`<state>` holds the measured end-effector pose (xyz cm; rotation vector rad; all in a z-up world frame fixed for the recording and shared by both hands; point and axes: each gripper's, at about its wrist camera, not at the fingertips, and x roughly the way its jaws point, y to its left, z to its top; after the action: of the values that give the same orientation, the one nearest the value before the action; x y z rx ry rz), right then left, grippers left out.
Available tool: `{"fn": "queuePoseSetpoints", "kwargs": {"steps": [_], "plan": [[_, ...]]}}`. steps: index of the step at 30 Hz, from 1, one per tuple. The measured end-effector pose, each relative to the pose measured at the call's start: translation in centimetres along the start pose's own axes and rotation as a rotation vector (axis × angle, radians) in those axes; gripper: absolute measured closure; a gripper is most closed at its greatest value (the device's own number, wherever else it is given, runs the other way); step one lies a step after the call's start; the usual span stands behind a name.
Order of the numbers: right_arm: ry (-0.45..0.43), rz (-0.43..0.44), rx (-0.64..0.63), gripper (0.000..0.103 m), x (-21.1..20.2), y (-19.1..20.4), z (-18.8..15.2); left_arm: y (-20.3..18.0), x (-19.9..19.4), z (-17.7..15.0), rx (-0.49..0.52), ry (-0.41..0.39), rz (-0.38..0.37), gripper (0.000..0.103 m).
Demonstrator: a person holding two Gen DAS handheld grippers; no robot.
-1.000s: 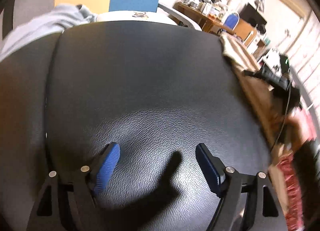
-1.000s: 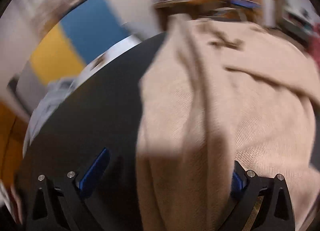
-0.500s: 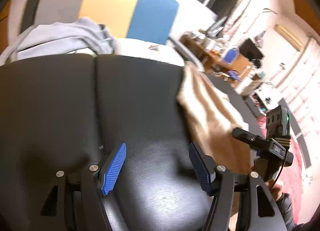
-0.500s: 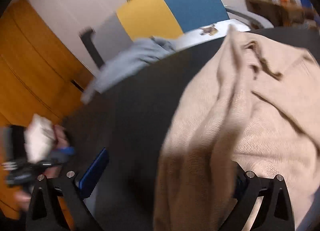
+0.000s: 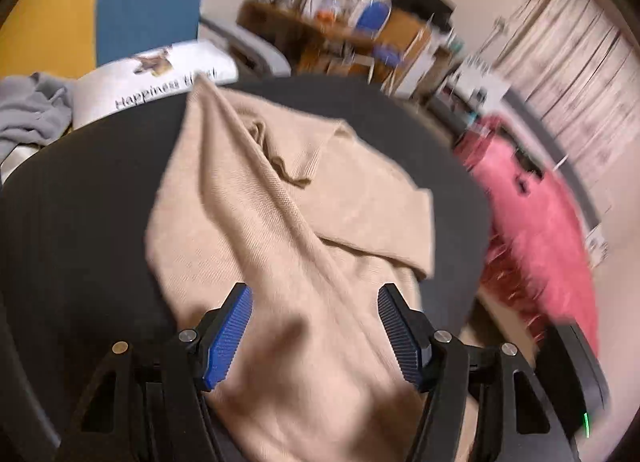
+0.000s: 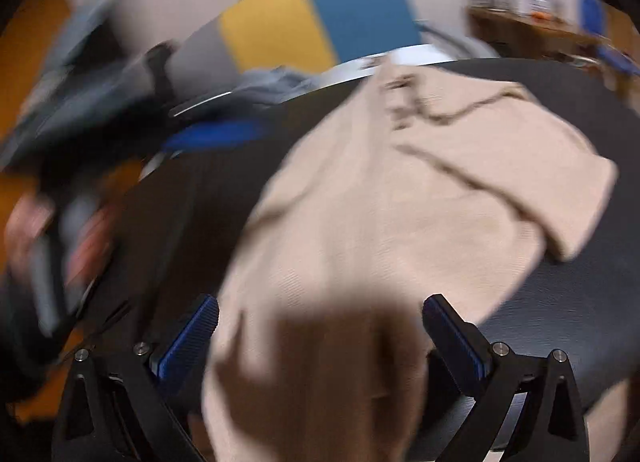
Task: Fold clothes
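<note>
A beige knit sweater (image 5: 288, 213) lies rumpled on a black leather surface (image 5: 80, 201), one sleeve folded across it. It also shows in the right wrist view (image 6: 400, 213). My left gripper (image 5: 314, 326) is open, its blue-padded jaws on either side of the sweater's near part. My right gripper (image 6: 320, 338) is open over the sweater's near edge, a dark shadow beneath it. Neither gripper holds cloth. The left gripper appears blurred at the left of the right wrist view (image 6: 208, 137).
A grey garment (image 5: 28, 113) and a white printed item (image 5: 160, 81) lie past the far edge. A yellow and blue panel (image 6: 316, 29) stands behind. A pink rug (image 5: 532, 229) and a cluttered desk (image 5: 360, 41) lie to the right.
Both views swung, with motion blur. My left gripper moved right from bare black leather to over the sweater. My right gripper stays open over the sweater's near edge.
</note>
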<state>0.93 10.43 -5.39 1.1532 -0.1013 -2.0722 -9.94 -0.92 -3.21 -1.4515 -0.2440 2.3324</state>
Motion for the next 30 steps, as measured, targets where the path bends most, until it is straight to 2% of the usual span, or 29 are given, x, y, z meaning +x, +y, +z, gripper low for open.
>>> {"fn": "queuePoseSetpoints", "kwargs": {"steps": [3,9,10,12,15,18,20,24,28,29,30], "plan": [[0.021,0.097,-0.024,0.000,0.4,1.9,-0.7,0.6,2.4,1.5,-0.001,0.088,0.040,0.036],[0.009,0.139,-0.205,0.000,0.9,7.8,-1.3,1.6,5.7,2.6,0.047,0.219,0.161,0.038],[0.016,0.146,-0.232,0.000,1.2,8.7,-1.4,2.0,5.9,2.3,0.058,0.229,0.172,0.041],[0.034,0.183,-0.241,0.000,2.0,9.8,-1.6,2.8,6.2,1.6,0.080,0.251,0.194,0.066],[0.065,0.206,-0.228,0.000,2.7,10.5,-2.1,5.4,4.3,0.6,0.051,0.213,0.124,0.085],[0.058,0.224,-0.174,0.000,1.7,9.7,-2.1,8.9,0.9,-0.5,-0.029,0.153,0.087,0.092],[0.028,0.228,-0.108,0.000,0.5,8.3,-1.8,11.2,-1.4,-1.3,-0.068,0.108,0.104,0.096],[-0.055,0.177,0.098,0.000,-1.5,3.6,-1.3,16.3,-5.9,-3.5,-0.162,0.039,0.174,0.096],[-0.062,0.080,0.221,0.000,-1.3,1.3,-2.1,20.2,-10.0,-7.4,-0.261,-0.010,0.099,0.094],[-0.059,0.077,0.232,0.000,-1.1,1.2,-2.2,20.6,-10.7,-8.4,-0.278,-0.020,0.074,0.092],[-0.061,0.079,0.241,0.000,-1.0,1.4,-2.4,21.0,-11.4,-9.5,-0.296,-0.037,0.052,0.083]]}}
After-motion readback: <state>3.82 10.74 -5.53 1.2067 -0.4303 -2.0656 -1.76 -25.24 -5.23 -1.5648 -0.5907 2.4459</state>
